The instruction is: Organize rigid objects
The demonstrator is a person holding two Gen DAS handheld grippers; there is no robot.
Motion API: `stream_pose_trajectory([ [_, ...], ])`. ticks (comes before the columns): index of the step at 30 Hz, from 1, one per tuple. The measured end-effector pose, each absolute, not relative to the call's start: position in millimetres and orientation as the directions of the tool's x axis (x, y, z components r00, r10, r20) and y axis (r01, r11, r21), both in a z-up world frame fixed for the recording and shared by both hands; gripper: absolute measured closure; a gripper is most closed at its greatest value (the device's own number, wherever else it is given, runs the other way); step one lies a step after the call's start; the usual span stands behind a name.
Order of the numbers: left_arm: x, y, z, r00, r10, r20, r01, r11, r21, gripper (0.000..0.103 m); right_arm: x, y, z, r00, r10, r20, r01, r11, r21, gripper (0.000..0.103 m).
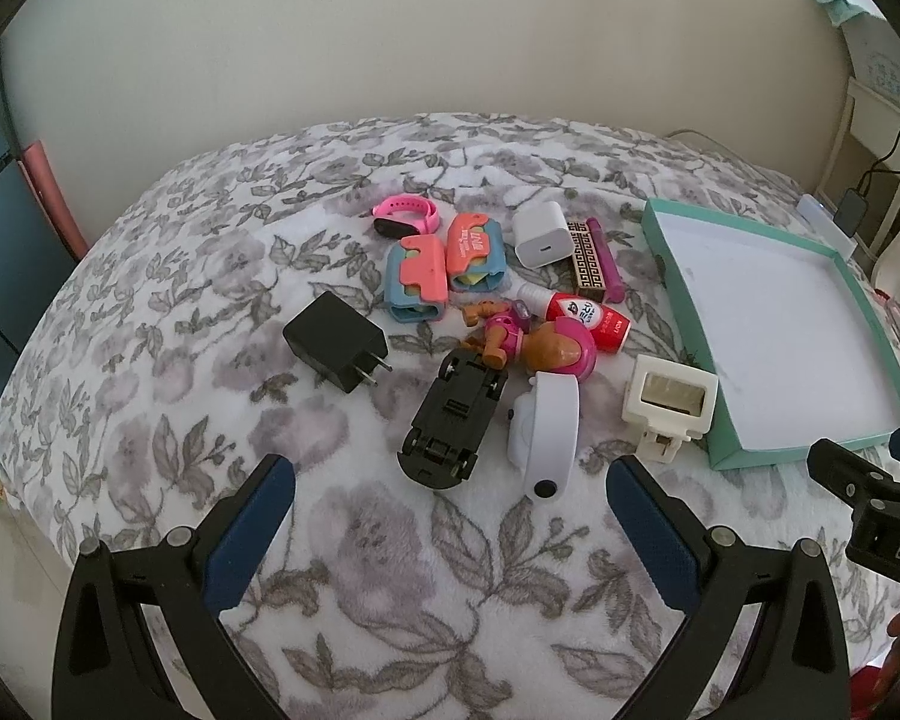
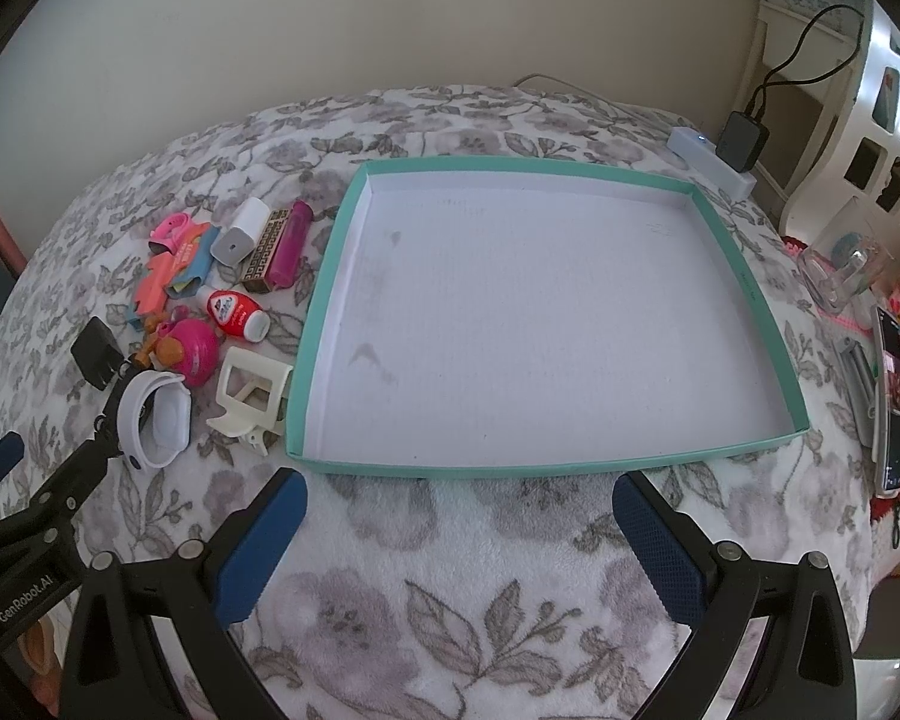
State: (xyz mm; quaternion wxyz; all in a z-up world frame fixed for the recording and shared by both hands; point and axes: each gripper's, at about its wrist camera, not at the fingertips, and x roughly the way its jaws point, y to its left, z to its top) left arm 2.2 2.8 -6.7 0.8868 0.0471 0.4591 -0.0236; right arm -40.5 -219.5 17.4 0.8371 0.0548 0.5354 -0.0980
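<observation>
A pile of small rigid objects lies on a floral blanket (image 1: 390, 570): a black charger (image 1: 336, 341), an upturned black toy car (image 1: 453, 420), a white wristband (image 1: 546, 432), a cream clip (image 1: 669, 405), a pink doll (image 1: 546, 345), a red bottle (image 1: 588, 315), a white adapter (image 1: 540, 234) and a pink watch (image 1: 405, 215). An empty teal tray (image 2: 306, 324) lies to their right. My left gripper (image 1: 450, 480) is open and empty, just short of the car. My right gripper (image 2: 459, 495) is open and empty at the tray's near edge.
Two coral-and-blue cases (image 1: 417, 276), a patterned box (image 1: 588, 267) and a magenta tube (image 1: 607, 261) lie at the back of the pile. A white power strip (image 2: 711, 162) with a black plug, a glass (image 2: 840, 276) and clutter (image 2: 891, 396) sit right of the tray.
</observation>
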Motion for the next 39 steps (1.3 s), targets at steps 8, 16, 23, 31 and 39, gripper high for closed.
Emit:
stream_pose_trajectory([
  [8, 2.1, 2.7, -6.8, 0.577, 0.002, -0.817, 0.084, 0.995, 0.061, 0.000, -39.5, -219.3, 17.6, 0.406, -0.106, -0.908, 0.223, 0.975, -0.013, 0.000],
  [16, 2.1, 2.7, -6.8, 0.577, 0.001, -0.817, 0.085, 0.995, 0.061, 0.000, -39.4, -218.9, 17.1, 0.405, -0.106, -0.908, 0.223, 0.975, -0.014, 0.000],
  [23, 2.1, 2.7, -6.7, 0.577, 0.001, -0.817, 0.085, 0.994, 0.061, 0.000, -39.4, -218.5, 16.6, 0.404, -0.107, -0.909, 0.224, 0.975, -0.015, 0.000],
  [31, 2.3, 2.7, -6.7, 0.577, 0.001, -0.817, 0.085, 0.994, 0.061, 0.000, -38.8, -218.8, 16.1, 0.400, -0.105, -0.910, 0.222, 0.975, -0.014, 0.000],
  [39, 1.2, 3.3, -7.5, 0.575, -0.001, -0.818, 0.085, 0.995, 0.058, 0.000, -37.9, -219.0, 17.0, 0.399, -0.105, -0.911, 0.222, 0.975, -0.015, 0.000],
])
